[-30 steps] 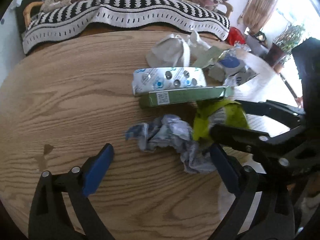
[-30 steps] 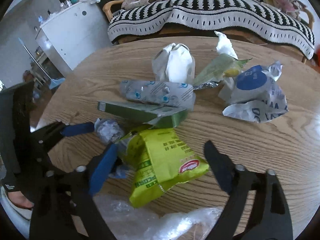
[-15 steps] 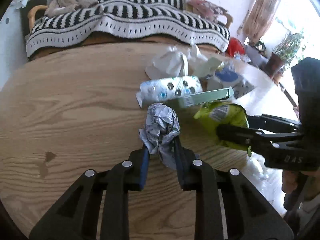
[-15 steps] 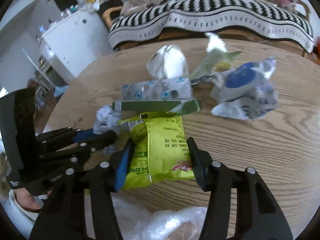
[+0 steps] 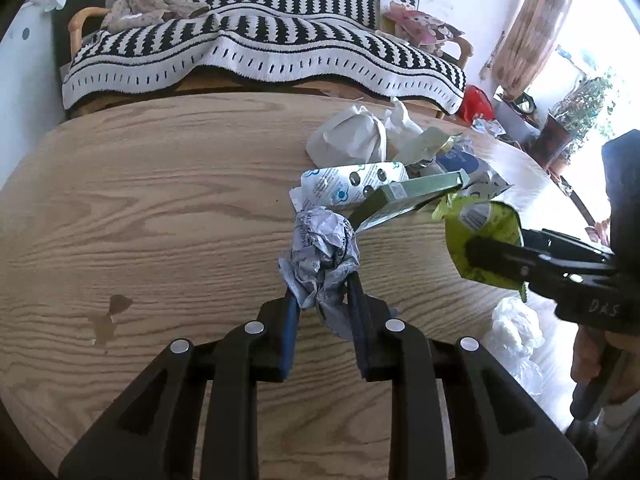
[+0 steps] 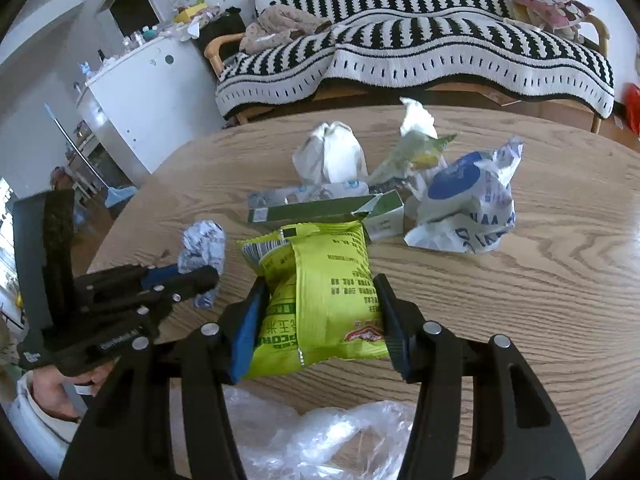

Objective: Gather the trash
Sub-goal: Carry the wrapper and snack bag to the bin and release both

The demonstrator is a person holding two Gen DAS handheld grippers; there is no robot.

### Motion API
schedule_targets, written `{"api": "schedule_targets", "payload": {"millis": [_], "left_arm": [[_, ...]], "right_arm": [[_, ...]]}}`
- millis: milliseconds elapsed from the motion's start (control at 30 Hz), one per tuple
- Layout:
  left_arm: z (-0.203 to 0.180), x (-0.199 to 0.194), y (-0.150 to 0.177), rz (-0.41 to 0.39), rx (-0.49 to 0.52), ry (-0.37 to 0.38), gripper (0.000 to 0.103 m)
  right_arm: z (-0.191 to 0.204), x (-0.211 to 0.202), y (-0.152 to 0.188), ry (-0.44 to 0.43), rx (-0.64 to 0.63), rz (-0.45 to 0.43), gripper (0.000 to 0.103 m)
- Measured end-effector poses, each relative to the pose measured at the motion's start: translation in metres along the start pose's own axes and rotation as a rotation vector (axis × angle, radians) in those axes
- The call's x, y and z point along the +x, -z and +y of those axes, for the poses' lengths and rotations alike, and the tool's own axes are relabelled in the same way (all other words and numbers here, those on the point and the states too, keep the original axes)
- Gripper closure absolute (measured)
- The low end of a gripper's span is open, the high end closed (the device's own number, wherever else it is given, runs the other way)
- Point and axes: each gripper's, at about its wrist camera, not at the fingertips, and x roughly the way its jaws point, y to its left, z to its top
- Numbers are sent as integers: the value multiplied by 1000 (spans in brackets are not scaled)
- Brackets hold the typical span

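Trash is lying heaped at the far side of the table (image 5: 160, 208), and two pieces are being carried: the left gripper (image 5: 322, 300) is pinching a crumpled paper wad (image 5: 322, 256), the right gripper (image 6: 320, 320) is squeezing a yellow-green snack bag (image 6: 320, 280) by its sides. Both are being held clear of the wood, probably for dropping into the clear plastic bag (image 6: 320, 436) lying at the near edge. Only the right view is showing that bag's spread mouth and the white cabinet (image 6: 152, 112); the left view is showing a small stain (image 5: 112, 312) and the window plant (image 5: 580, 104).
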Motion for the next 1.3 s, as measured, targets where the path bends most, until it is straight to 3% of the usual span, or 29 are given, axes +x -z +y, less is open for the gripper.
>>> {"api": "schedule_targets", "payload": {"millis": [200,333,433,533,700,933,1100,1300], "left_arm": [[-10,-23,-7,-53,18,9,80],[-44,-52,-10,-106,71,62,80],[-76,-72,-3,-122,109,119,80],[-121,-88,10,-112,171,188,80],[-218,-117,49,-75,327,327,80],[-316,-147,110,-32,455,439,80],[-364,-152,160,39,526,475,80],[-390,-119,210,202,589,476,80]], "right_arm": [[-6,-20,6,18,35,-35,50],[-14,-66,13,17,81,-98,50],[-19,-114,28,80,77,-157,50],[-30,-165,55,197,79,-197,50],[-55,-245,116,315,149,-240,50],[-72,-345,205,399,240,-312,50],[-83,-376,264,417,314,-323,50],[-96,-367,317,382,419,-263,50]]}}
